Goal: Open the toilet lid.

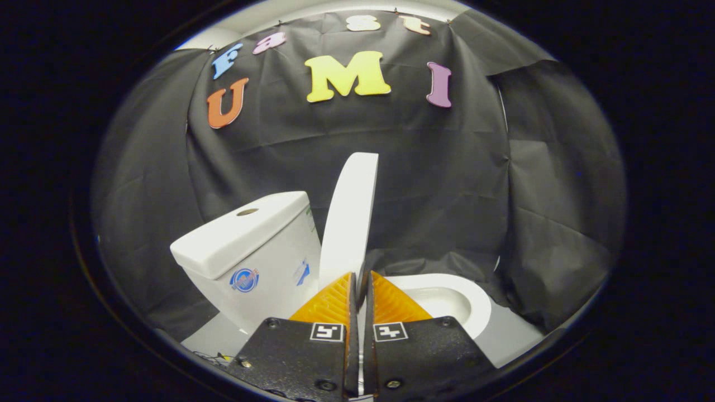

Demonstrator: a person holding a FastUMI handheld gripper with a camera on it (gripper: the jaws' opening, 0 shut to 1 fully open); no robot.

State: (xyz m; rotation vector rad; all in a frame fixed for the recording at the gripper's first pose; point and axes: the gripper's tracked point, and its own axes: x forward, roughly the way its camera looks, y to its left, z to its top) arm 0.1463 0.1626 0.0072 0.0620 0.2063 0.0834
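The white toilet lid point(349, 218) stands raised, nearly upright, its top leaning toward the cistern point(251, 245). I see it almost edge-on. My gripper point(362, 279) has its two orange fingers point(334, 304) drawn close together, with only a thin gap between them. The lid's lower front edge runs down into that gap, so both fingers appear pressed on it. Just beyond the right finger lies the open seat and bowl point(452, 298).
The cistern stands left of the lid with a round flush button point(247, 212) on top. Black cloth walls close in behind and on both sides. A pale floor point(514, 340) shows around the toilet's base.
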